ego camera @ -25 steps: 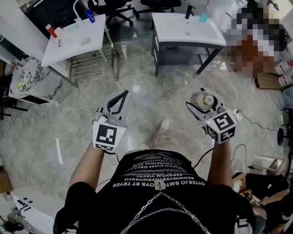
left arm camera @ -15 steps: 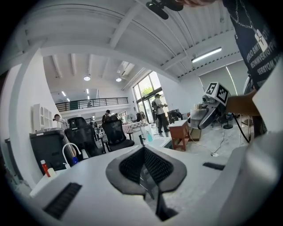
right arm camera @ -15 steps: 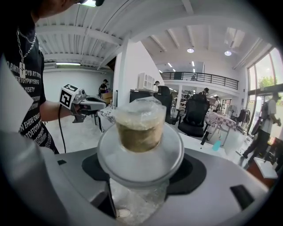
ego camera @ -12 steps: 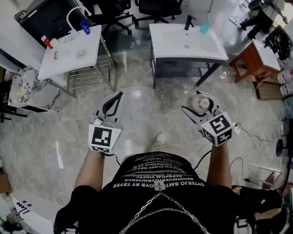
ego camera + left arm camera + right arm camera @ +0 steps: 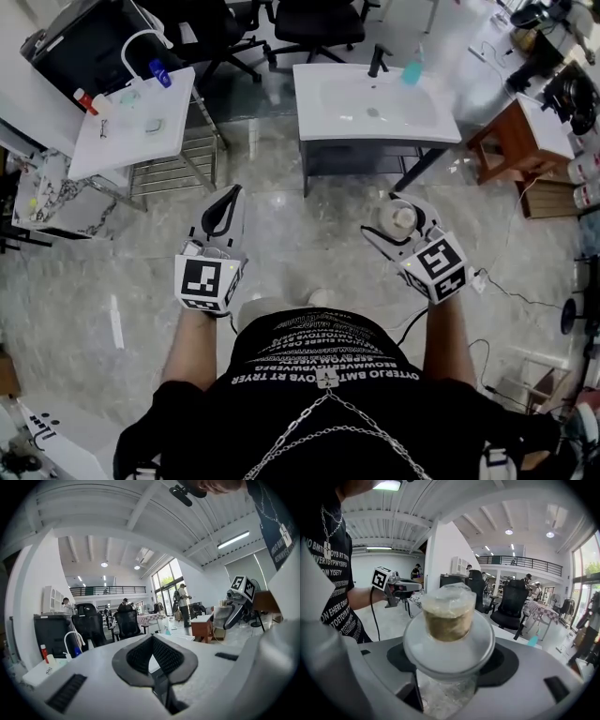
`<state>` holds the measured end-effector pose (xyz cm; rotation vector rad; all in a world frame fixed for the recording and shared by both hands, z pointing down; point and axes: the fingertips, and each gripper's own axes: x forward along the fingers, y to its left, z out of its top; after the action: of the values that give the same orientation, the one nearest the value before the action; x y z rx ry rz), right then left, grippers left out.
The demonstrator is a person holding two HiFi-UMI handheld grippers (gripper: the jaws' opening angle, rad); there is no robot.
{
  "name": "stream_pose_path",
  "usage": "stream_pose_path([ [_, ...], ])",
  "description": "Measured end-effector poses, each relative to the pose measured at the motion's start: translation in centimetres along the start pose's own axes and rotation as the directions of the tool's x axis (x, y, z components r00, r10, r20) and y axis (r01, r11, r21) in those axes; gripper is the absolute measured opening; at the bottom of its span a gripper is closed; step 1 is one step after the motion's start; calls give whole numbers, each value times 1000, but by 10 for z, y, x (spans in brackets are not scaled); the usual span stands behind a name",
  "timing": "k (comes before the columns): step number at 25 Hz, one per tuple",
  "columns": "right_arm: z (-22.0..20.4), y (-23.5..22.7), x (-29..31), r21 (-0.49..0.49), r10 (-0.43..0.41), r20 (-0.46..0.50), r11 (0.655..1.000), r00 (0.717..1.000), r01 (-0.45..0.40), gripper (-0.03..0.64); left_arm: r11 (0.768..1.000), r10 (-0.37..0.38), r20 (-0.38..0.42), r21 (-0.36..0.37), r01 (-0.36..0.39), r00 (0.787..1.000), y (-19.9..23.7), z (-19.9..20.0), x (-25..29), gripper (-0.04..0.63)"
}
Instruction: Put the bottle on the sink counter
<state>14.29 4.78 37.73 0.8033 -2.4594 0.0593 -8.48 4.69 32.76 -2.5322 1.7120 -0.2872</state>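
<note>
The right gripper (image 5: pixel 395 217) clamps the clear plastic bottle (image 5: pixel 449 620) between its jaws, under the wide white collar (probably light, slick, squashable). The left gripper (image 5: pixel 229 199) is closed and empty. The sink counter (image 5: pixel 323 131) lies ahead.

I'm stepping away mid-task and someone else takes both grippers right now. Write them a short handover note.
Right gripper: jaws shut on the bottle, which is held upright.
Left gripper: jaws shut, empty.
Sink counter: straight ahead, likely out of reach from here.
Done: the bottle is picked up.
Left: walk to the counter, set the bottle on its flat top, then open the right jaws.
</note>
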Motion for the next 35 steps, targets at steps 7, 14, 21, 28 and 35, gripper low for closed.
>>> stream_pose_path([
  [7,-1,-26,29,22,25,-7,999,1000,-24,334,1000,-3,-76,-1,3,997,6,-29,21,6],
  [14,7,-53,70,22,34,-8,999,999,-34,334,998,-56,-84,-3,56,995,30,-35,76,6],
  [21,32,-91,98,-76,75,-66,994,995,-80,334,988,-148,-68,31,151,987,53,-23,145,6],
  [28,45,-118,144,-70,101,-122,991,987,-110,334,980,-194,-56,35,196,979,90,-19,203,5],
  [35,66,-131,208,71,28,-45,997,999,-25,334,973,-226,-41,33,227,973,131,-25,237,6],
])
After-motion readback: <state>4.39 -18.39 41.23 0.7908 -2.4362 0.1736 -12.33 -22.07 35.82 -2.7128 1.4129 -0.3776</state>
